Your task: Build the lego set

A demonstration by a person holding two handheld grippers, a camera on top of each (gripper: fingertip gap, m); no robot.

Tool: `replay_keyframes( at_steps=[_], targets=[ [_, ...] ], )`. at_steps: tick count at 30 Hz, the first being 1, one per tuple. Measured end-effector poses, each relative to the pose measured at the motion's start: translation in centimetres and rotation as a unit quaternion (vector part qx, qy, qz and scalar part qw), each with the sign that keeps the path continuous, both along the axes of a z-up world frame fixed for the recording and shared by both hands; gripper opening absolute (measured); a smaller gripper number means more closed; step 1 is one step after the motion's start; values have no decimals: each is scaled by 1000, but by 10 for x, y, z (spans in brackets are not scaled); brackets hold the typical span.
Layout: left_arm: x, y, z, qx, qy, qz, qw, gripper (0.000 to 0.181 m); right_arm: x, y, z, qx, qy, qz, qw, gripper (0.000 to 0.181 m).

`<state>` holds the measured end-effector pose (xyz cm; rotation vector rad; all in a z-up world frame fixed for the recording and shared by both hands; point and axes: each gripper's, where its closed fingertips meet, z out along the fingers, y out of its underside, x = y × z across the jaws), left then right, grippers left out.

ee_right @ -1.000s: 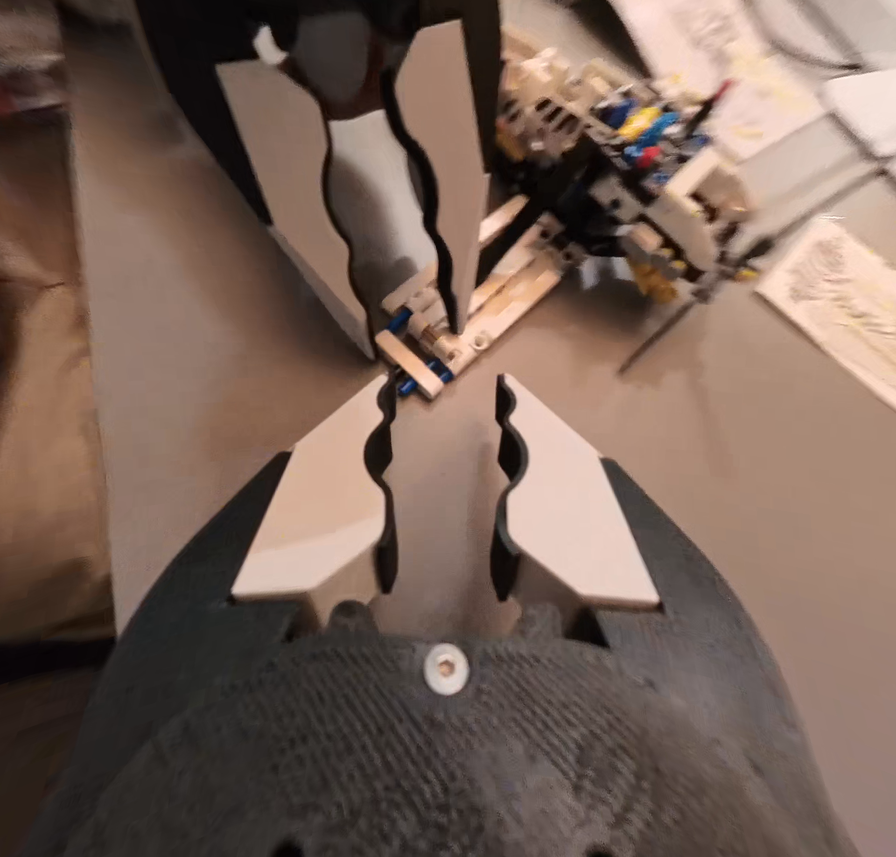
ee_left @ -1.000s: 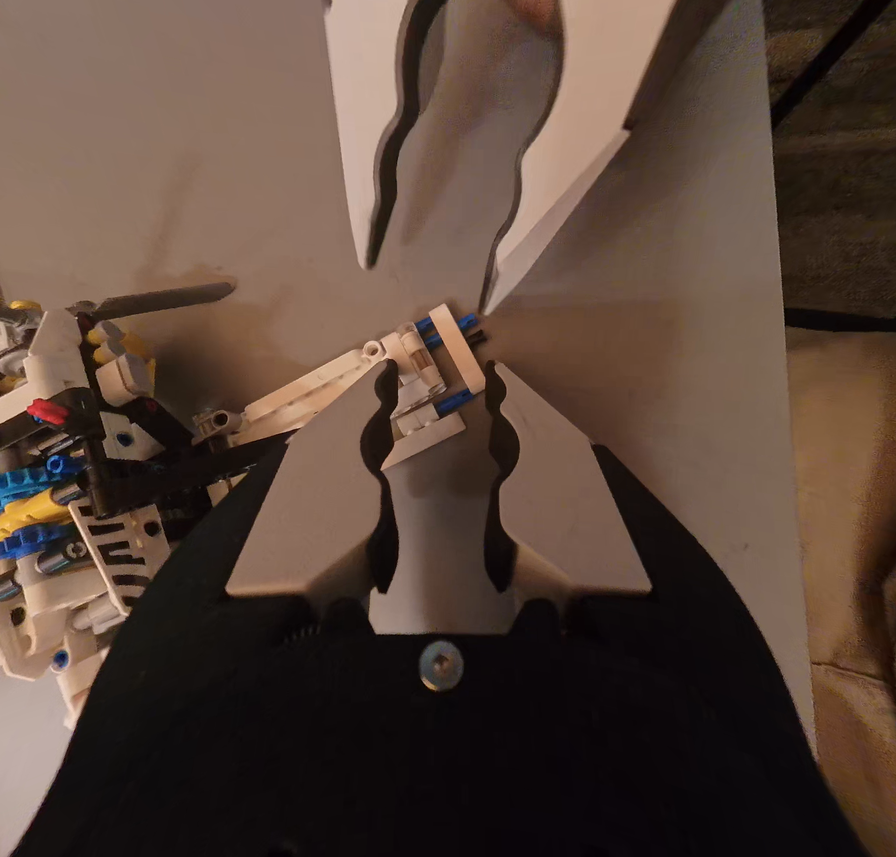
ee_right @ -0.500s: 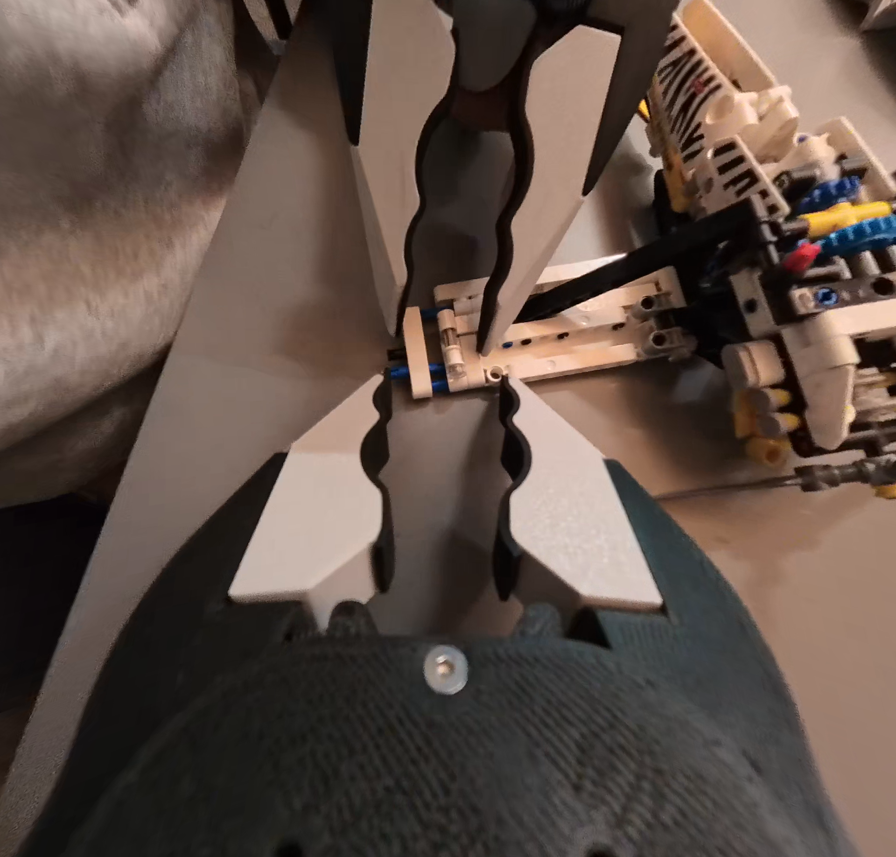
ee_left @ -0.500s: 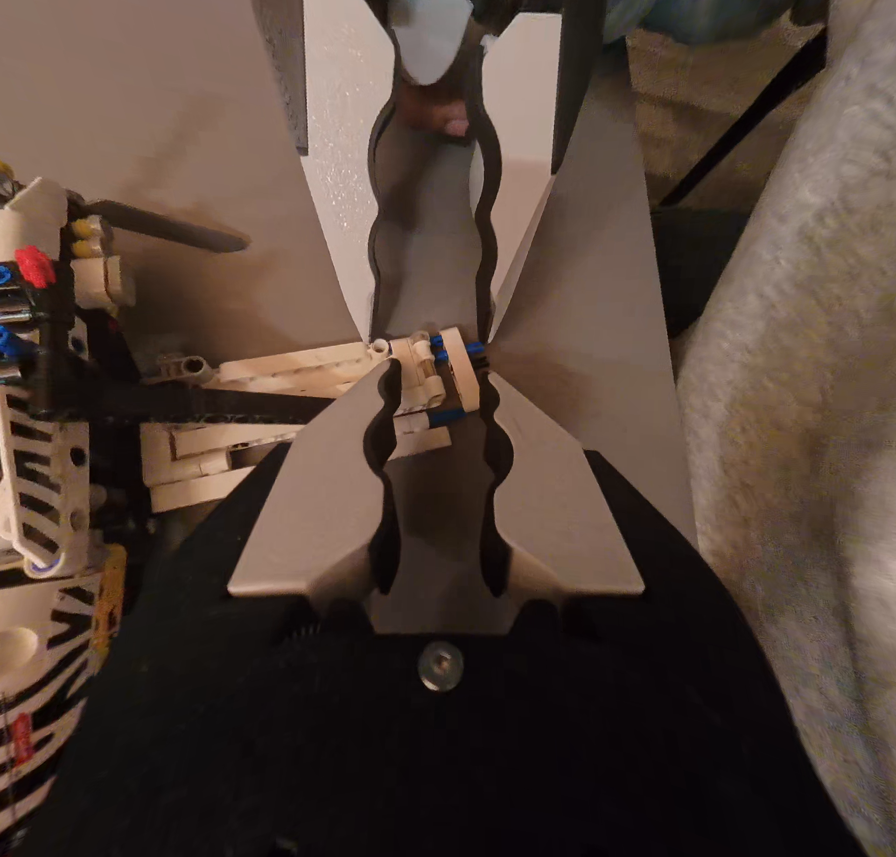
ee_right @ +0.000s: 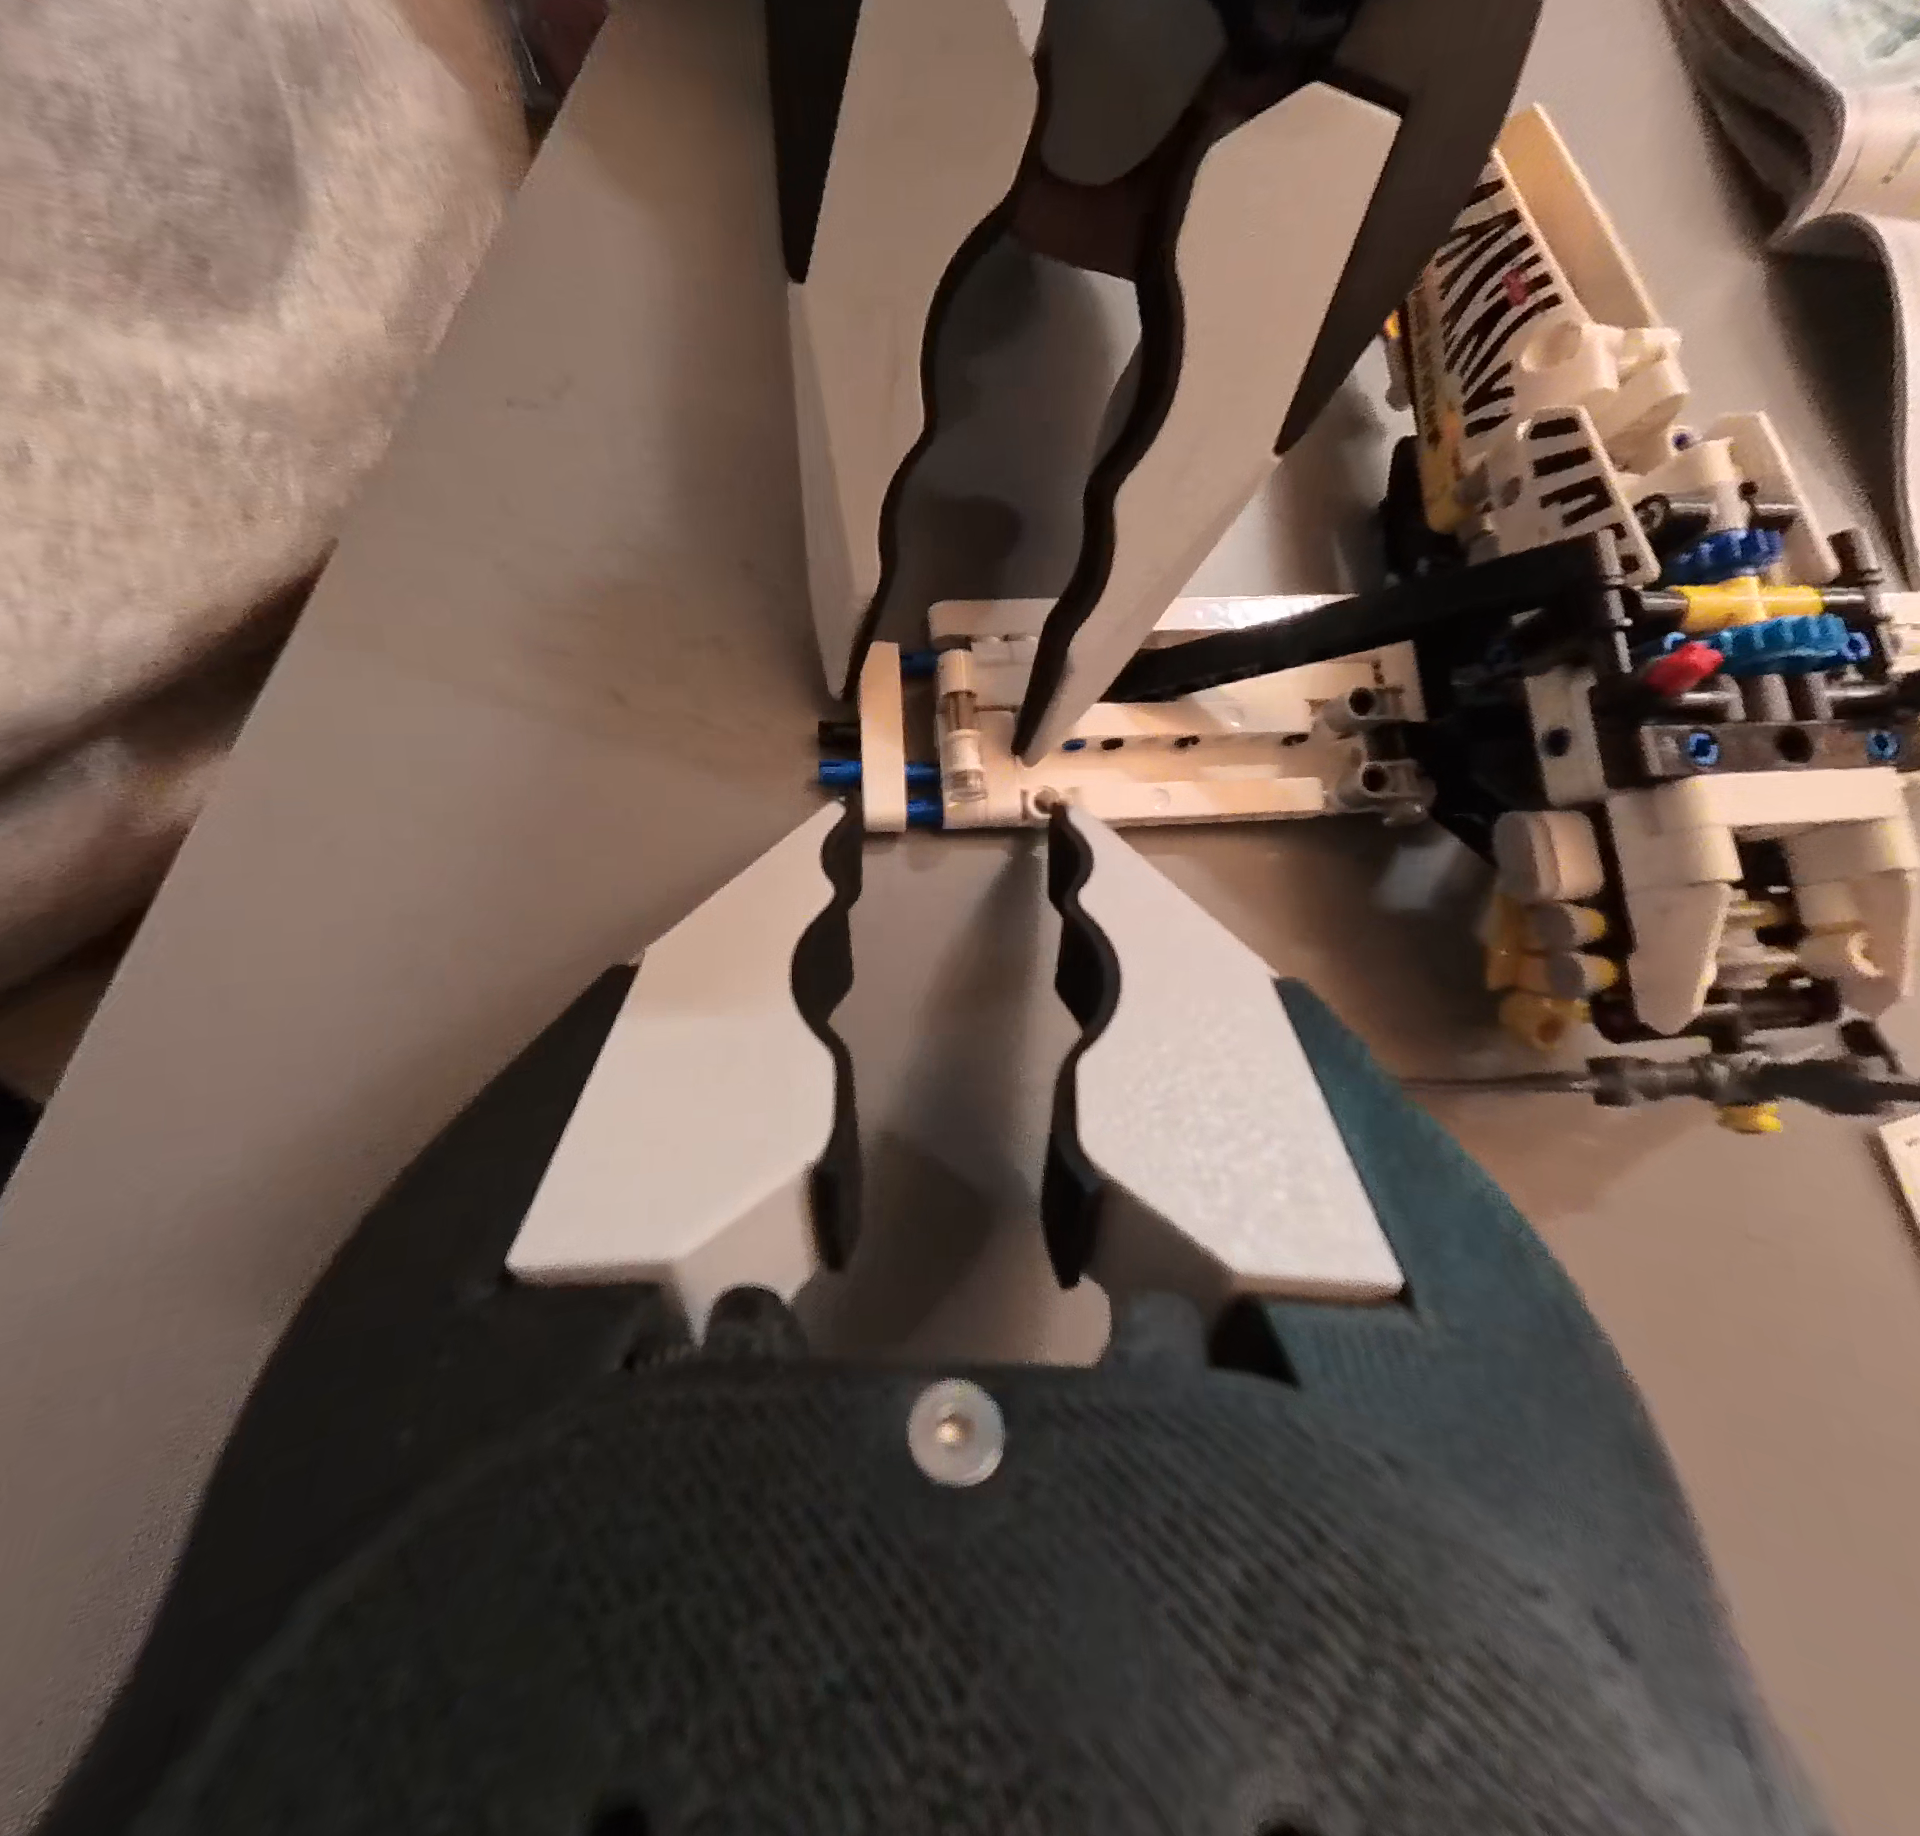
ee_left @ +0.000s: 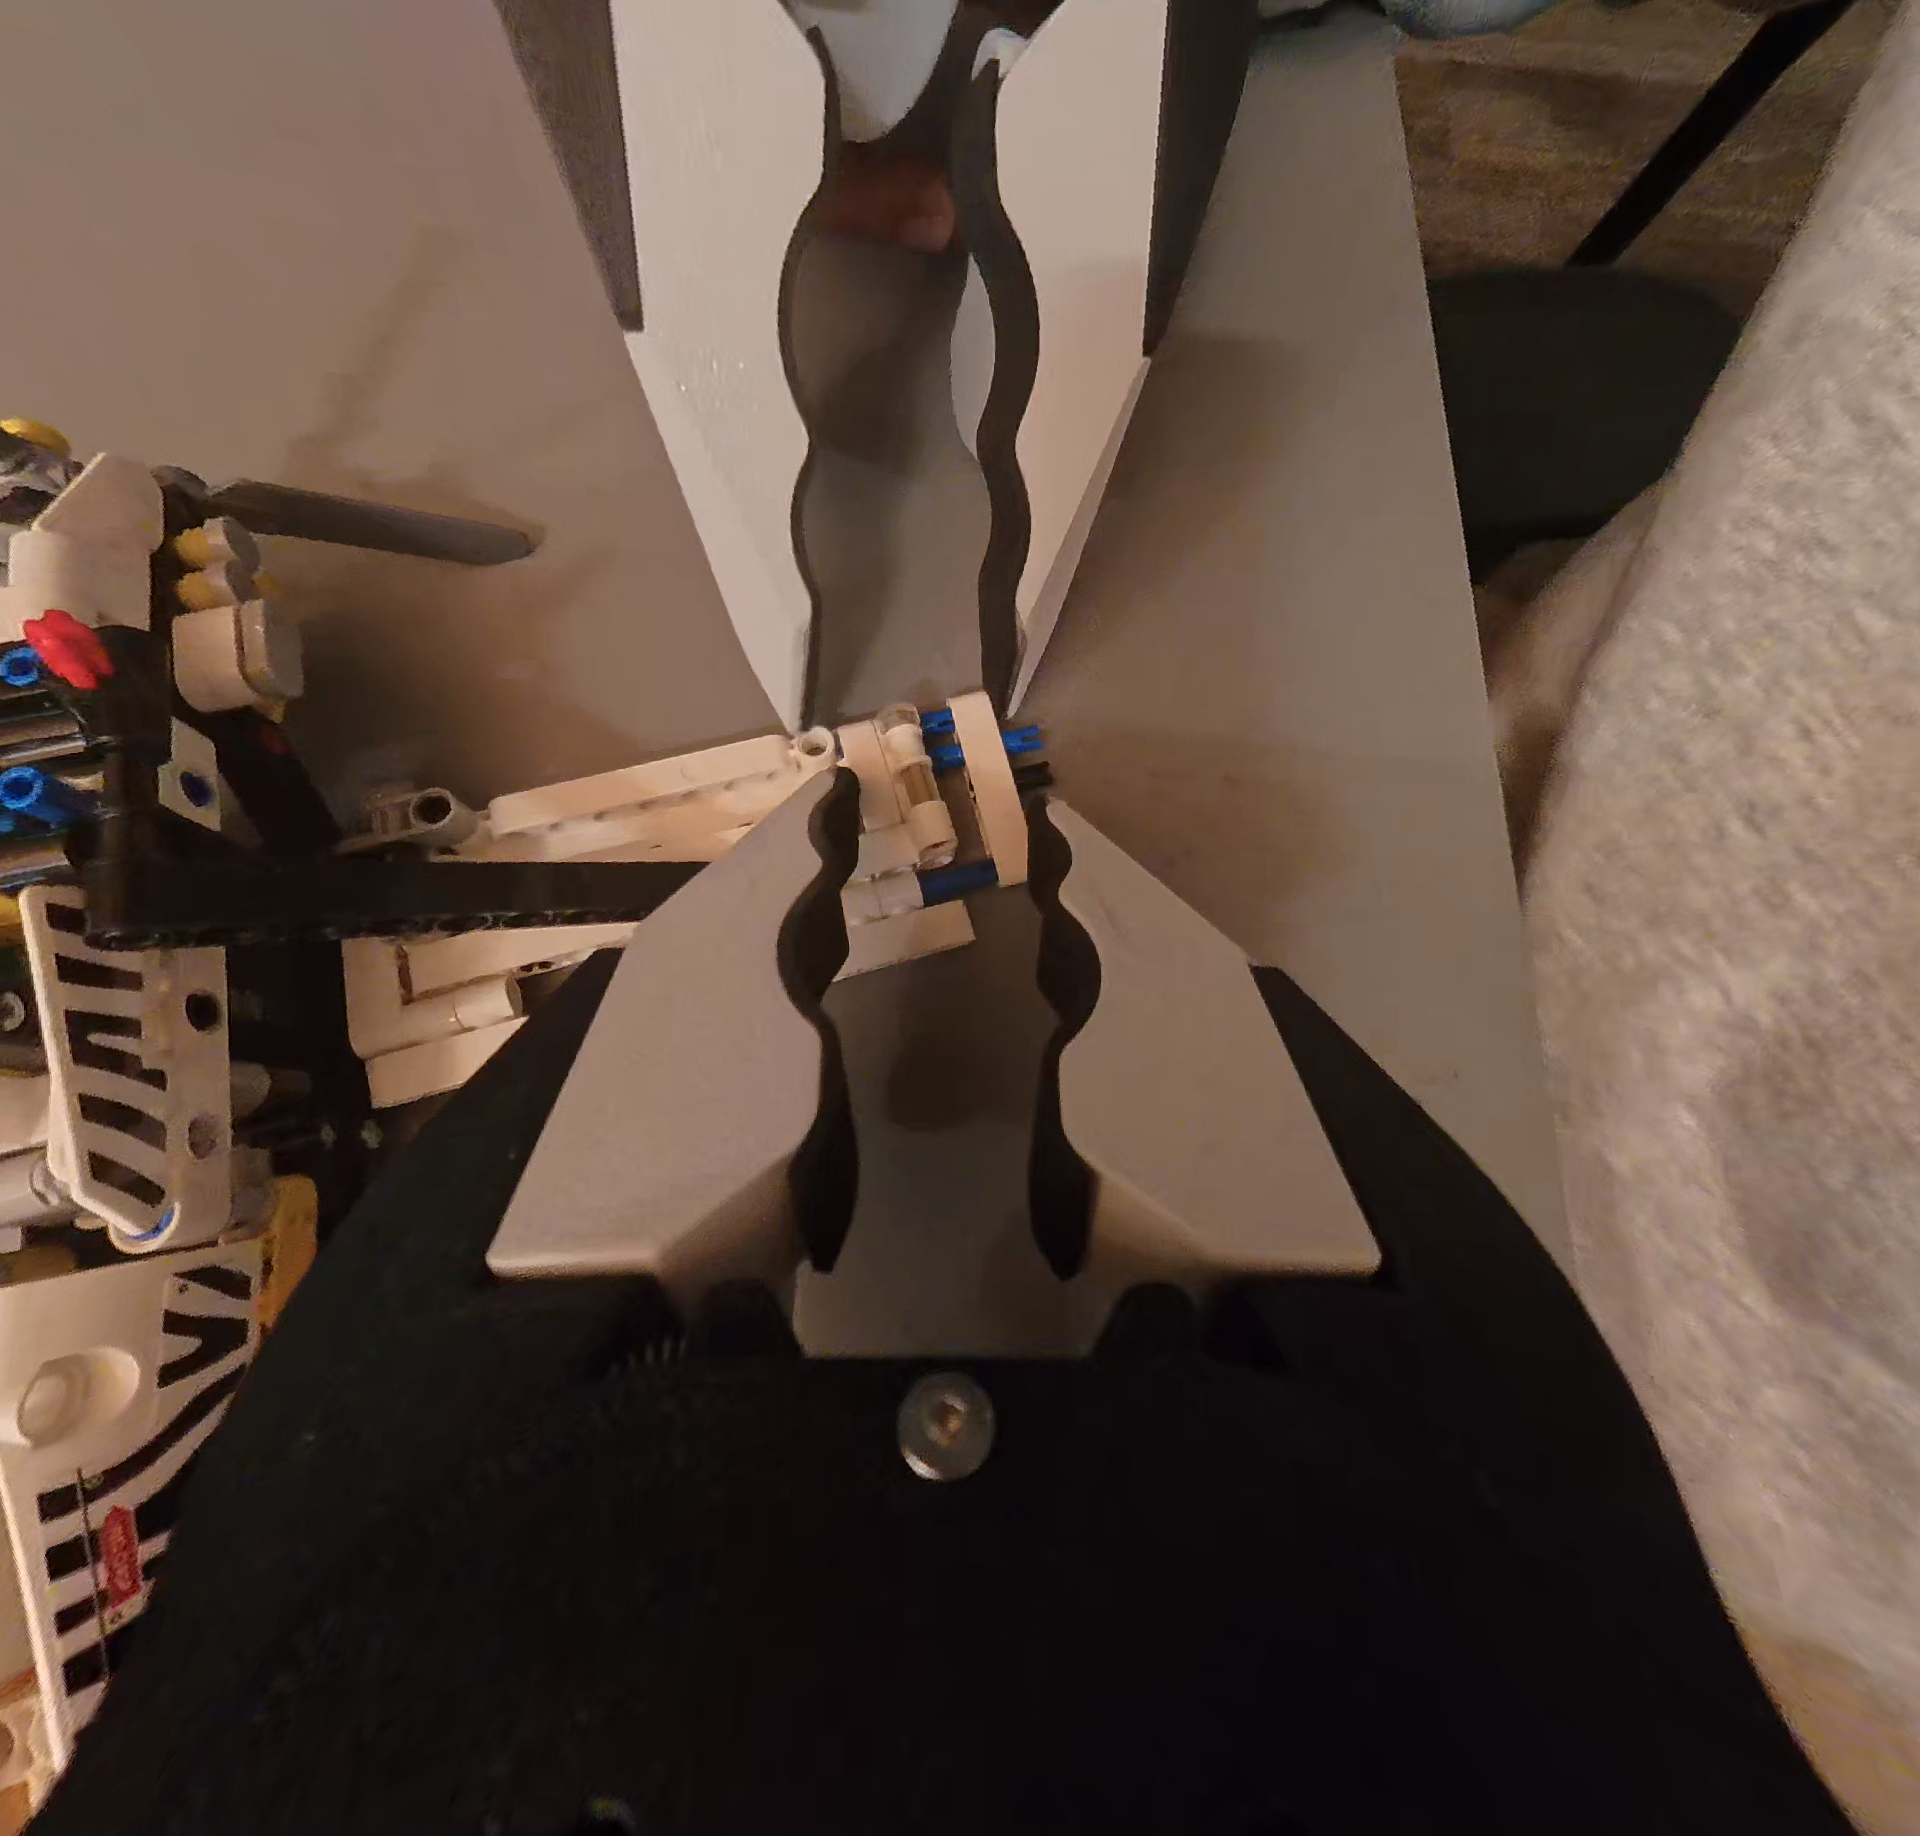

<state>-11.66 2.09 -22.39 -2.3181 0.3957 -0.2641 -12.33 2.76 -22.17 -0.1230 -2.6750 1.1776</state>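
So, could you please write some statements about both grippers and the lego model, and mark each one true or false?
1. The left gripper and the right gripper face each other across the end of the white lego beam. True.
2. The right gripper is shut tight on the small white crosspiece. False: its jaws are open, on either side of that end.
3. Blue pins join the crosspiece to the beam. True.
4. The red piece lies loose on the table. False: it sits in the model's body.
5. A black beam runs along the white beam. True.
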Motion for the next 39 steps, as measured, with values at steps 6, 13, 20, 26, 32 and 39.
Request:
replay_keyframes(
  at_steps=[6, 13, 20, 26, 32, 39],
  targets=[
    [0, 0, 0, 0, 4, -4, 1000, 31, -3, -4, 1, 14, 12, 54, 998, 41],
    [0, -1, 0, 6, 5, -11, 1000, 31, 1, -7, 0, -16, -41, 96, 994, 35],
    [0, -1, 0, 8, 5, -13, 1000, 30, 1, -8, 0, -19, -57, 93, 994, 34],
    [0, -1, 0, 10, 7, -10, 1000, 30, 2, -8, 0, -18, -60, 93, 994, 33],
    [0, -1, 0, 15, 0, -7, 1000, 30, 2, -8, 0, -17, -57, 93, 994, 33],
    [10, -3, 4, -6, -36, -1, 999, 51, 2, -8, 0, -17, -54, 90, 994, 32]
  ],
)
